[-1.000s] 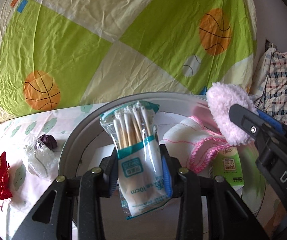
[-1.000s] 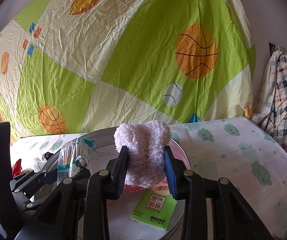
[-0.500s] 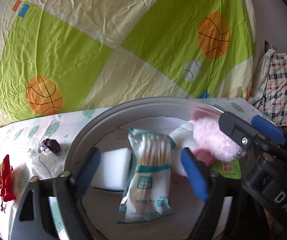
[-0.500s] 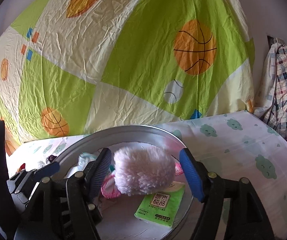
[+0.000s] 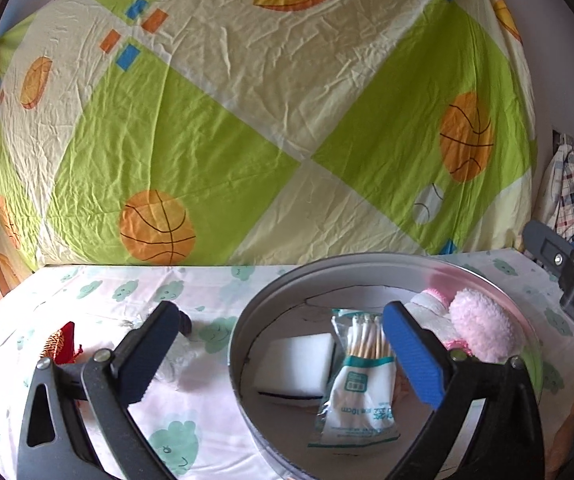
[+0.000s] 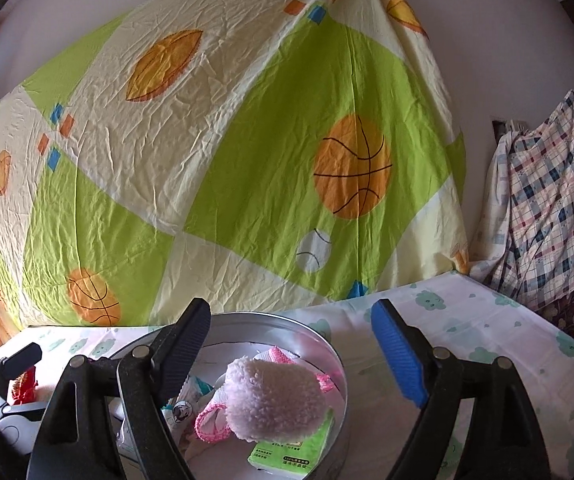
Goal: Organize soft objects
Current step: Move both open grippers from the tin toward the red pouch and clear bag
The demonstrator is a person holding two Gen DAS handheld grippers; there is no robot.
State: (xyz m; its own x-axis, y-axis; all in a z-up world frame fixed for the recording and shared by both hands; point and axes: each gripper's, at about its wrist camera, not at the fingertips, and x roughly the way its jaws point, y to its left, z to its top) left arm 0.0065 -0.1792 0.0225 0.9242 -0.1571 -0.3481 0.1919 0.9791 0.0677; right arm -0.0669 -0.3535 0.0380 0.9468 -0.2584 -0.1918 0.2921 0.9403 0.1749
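Note:
A round metal tin (image 5: pixel 243 332) stands on the cloud-print cloth. In it lie a cotton swab pack (image 5: pixel 361 388), a white sponge (image 5: pixel 299 364), a fluffy pink pouf (image 5: pixel 481 328), a white cloth with pink trim (image 5: pixel 427 304) and a green tissue pack (image 6: pixel 287 456). My left gripper (image 5: pixel 279 316) hangs above the tin's left rim, jaws opening wide, nothing between them. My right gripper (image 6: pixel 291 312) is over the tin (image 6: pixel 327 344), jaws opening. The pouf (image 6: pixel 275 400) rests below them, free of the pads.
A red pouch (image 5: pixel 61 344) and a clear plastic bag (image 5: pixel 175 360) lie on the cloth left of the tin. A green and cream sheet with basketballs (image 5: pixel 287 120) hangs behind. A checked cloth pile (image 6: pixel 547 208) sits at the right.
The left gripper let go of the swab pack and the right let go of the pink pouf; both now lie in the tin. Both grippers opened, pulled back and rose.

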